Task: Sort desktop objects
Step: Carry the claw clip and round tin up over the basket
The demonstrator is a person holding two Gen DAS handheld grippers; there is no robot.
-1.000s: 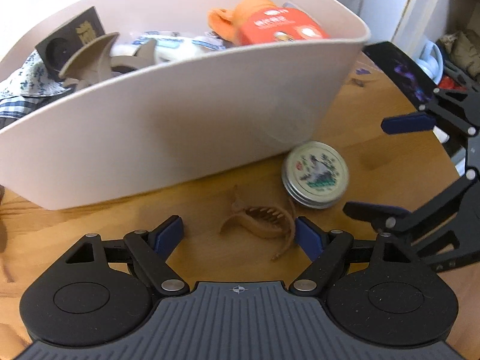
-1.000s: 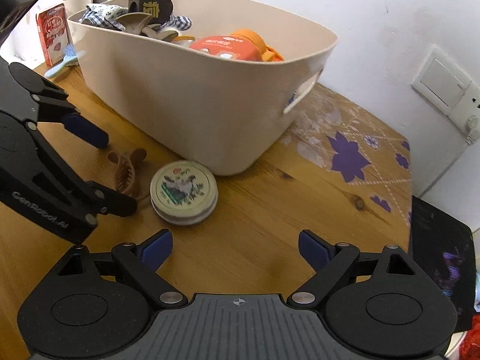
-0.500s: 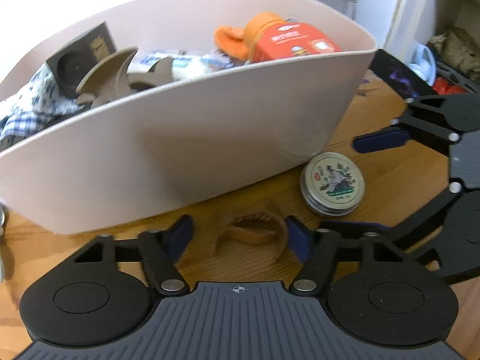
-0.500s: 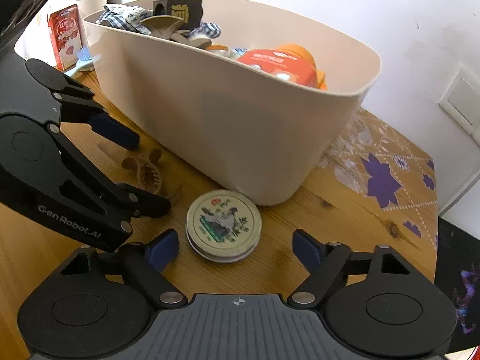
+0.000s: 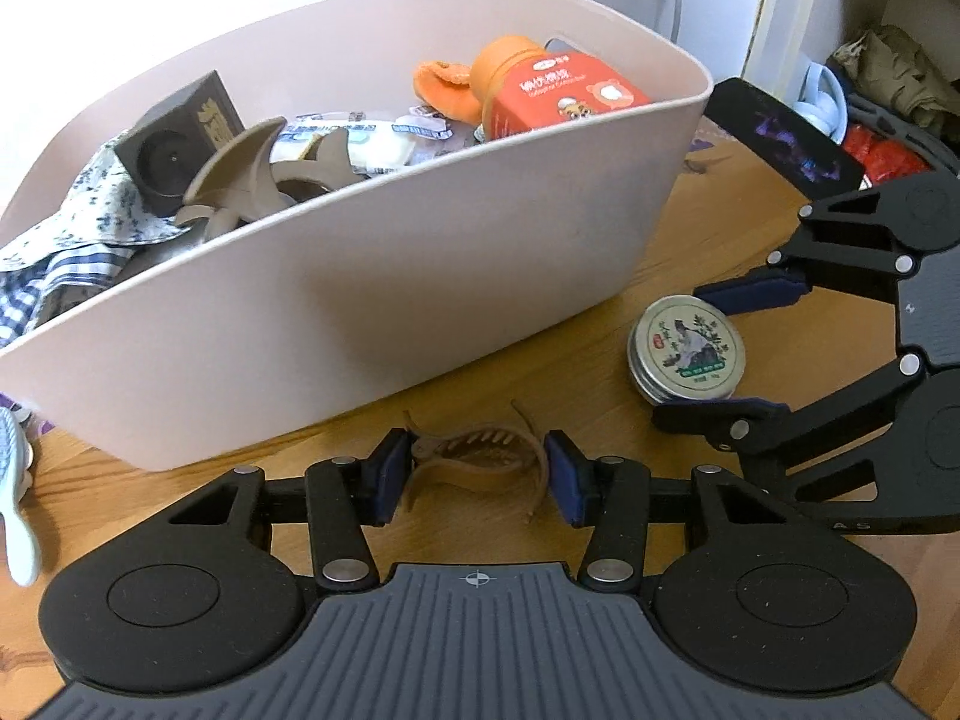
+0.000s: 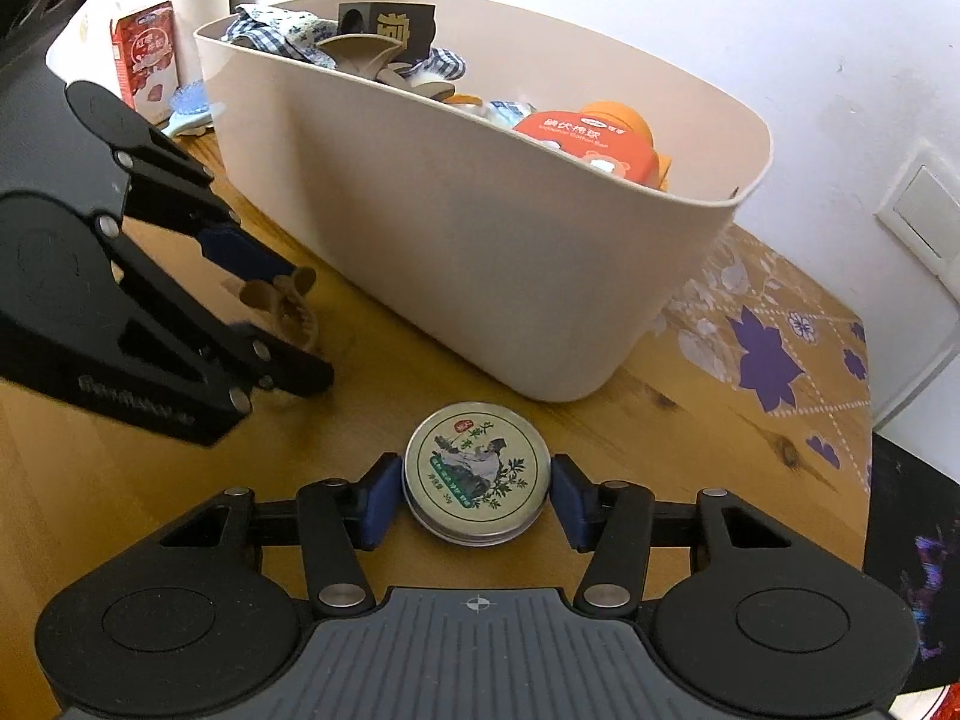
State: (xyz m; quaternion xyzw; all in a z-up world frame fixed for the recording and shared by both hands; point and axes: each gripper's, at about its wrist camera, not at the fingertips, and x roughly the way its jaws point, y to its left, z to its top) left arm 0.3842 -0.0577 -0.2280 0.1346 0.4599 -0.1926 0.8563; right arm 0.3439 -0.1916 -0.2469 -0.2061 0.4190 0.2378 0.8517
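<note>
my left gripper [image 5: 477, 474] is closing its jaws, pads pressing on the brown hair clip [image 5: 474, 462] on the wooden table [image 5: 600, 402] near the beige bin [image 5: 360, 276]; to the right, my right gripper [image 6: 477, 495] is closing, grasping the round tin [image 6: 477, 474].

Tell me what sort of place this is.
Most likely a lived-in room at home, a bedroom or study. A wooden table holds a beige storage bin full of household odds and ends, a wall switch sits on the white wall, and clothes are piled on a shelf.
</note>
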